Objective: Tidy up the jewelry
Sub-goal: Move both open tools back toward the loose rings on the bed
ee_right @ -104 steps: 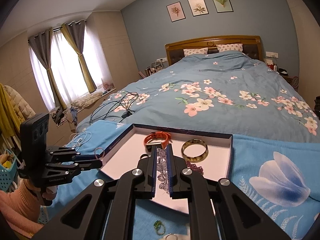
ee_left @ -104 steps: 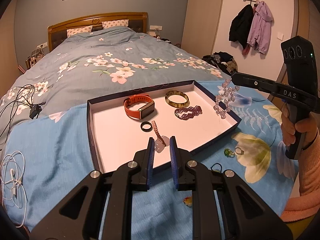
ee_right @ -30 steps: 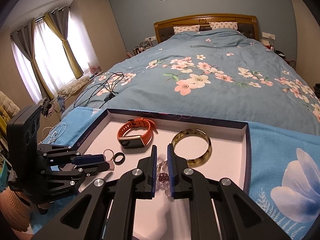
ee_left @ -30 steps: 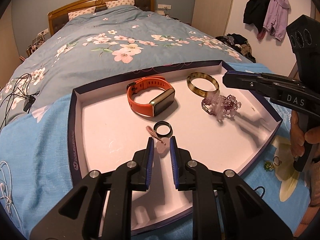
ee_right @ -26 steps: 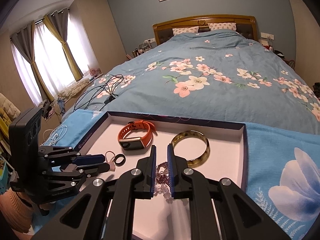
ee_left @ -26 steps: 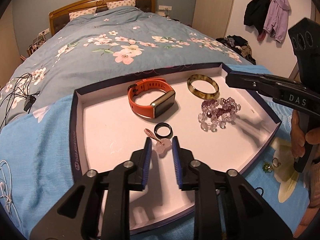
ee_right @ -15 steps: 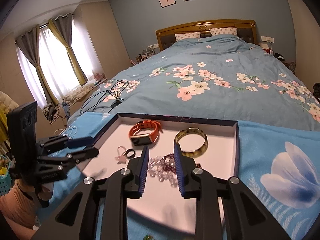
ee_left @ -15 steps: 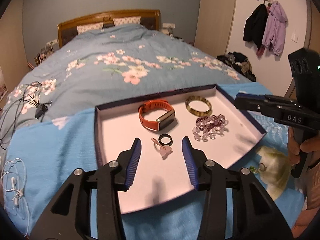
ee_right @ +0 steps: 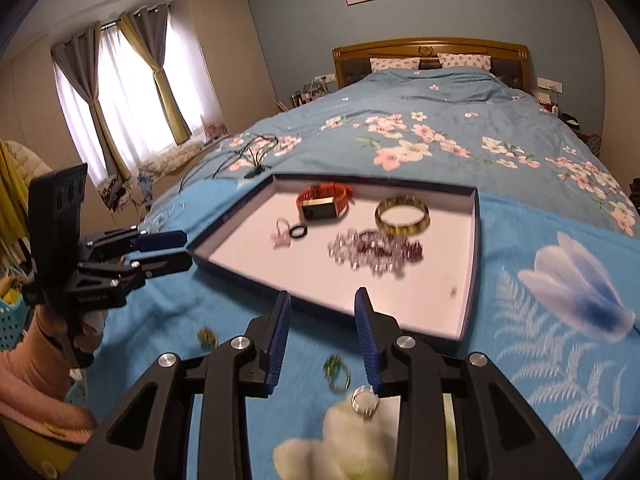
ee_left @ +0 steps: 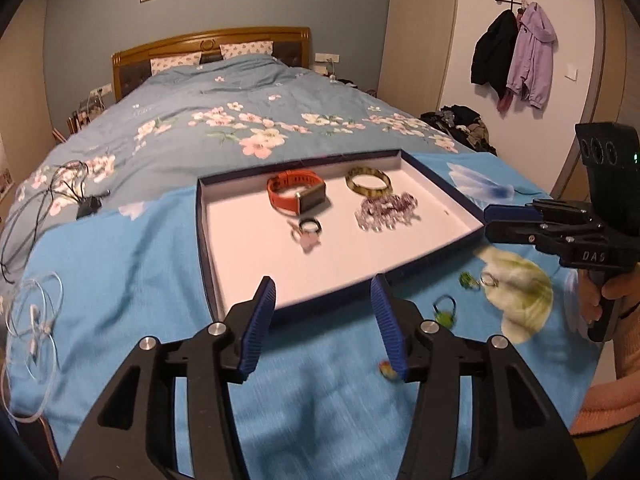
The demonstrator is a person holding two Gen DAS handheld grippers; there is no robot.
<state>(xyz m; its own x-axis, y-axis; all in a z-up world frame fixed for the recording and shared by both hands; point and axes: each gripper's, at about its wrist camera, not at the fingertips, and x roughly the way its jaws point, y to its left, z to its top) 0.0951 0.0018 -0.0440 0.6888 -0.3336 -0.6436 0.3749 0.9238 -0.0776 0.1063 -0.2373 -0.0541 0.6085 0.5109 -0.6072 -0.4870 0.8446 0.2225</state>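
Both grippers empty, jaws having just opened: right gripper (ee_right: pixel 322 334) fingers part-spread directly above the green ring (ee_right: pixel 337 373) and silver ring (ee_right: pixel 365 402) lying on the bed beside the tray's (ee_right: pixel 472 272) near edge; left gripper (ee_left: pixel 323 322) farther off.

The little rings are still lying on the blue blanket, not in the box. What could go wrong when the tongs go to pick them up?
1. The silver ring and green ring lie flat on the soft blanket, so the right tongs might pinch fabric too.
2. They sit close together; grabbing one could nudge the other.
3. The box rests on bedding, so bumping its rim might jostle the beads.
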